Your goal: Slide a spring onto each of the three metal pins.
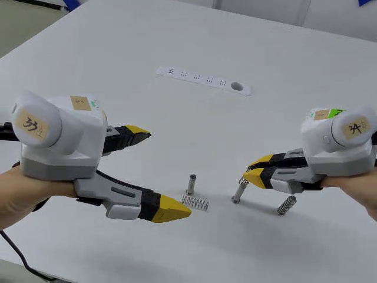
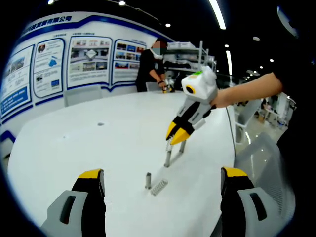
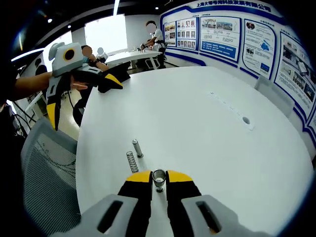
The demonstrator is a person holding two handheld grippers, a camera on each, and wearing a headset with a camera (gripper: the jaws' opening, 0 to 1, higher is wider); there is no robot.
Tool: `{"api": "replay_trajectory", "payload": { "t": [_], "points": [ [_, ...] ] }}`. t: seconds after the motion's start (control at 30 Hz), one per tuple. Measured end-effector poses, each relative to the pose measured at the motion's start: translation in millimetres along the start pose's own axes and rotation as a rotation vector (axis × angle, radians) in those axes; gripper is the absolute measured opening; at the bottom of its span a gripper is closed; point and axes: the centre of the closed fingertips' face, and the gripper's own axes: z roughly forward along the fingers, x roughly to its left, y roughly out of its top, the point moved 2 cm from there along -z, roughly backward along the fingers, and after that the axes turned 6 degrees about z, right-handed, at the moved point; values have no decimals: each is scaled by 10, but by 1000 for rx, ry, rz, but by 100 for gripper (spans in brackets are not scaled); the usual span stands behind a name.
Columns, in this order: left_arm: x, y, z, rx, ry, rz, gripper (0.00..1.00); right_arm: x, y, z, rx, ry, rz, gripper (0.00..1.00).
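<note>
my left gripper [image 1: 166, 173] and right gripper [image 1: 248, 171] are smooth matt plastic, white and grey, with glossier yellow tips. the white table [image 1: 265, 47] is smooth and matt. the short silver metal pin [image 1: 191, 184] gleams; the coiled steel-wire spring [image 1: 243, 183] glints in my right jaws.

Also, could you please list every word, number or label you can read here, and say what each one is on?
"33": handwritten sticker on the round end of the left gripper.
"34": the same kind of sticker on the right gripper.
Small tan labels on top of both grippers: too small to read.
Power strip markings: too small to read.
Wall posters: blurred, unreadable.
</note>
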Motion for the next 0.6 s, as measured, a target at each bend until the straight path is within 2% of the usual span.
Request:
{"api": "replay_trajectory", "payload": {
  "t": [0.33, 0.6],
  "points": [
    [-15, -26, 8, 9, -1, -10, 99, 22, 18, -7, 15, 1, 3, 11],
    [-54, -34, 31, 13, -15, -13, 98, 49, -32, -17, 52, -3, -15, 11]
  ]
}}
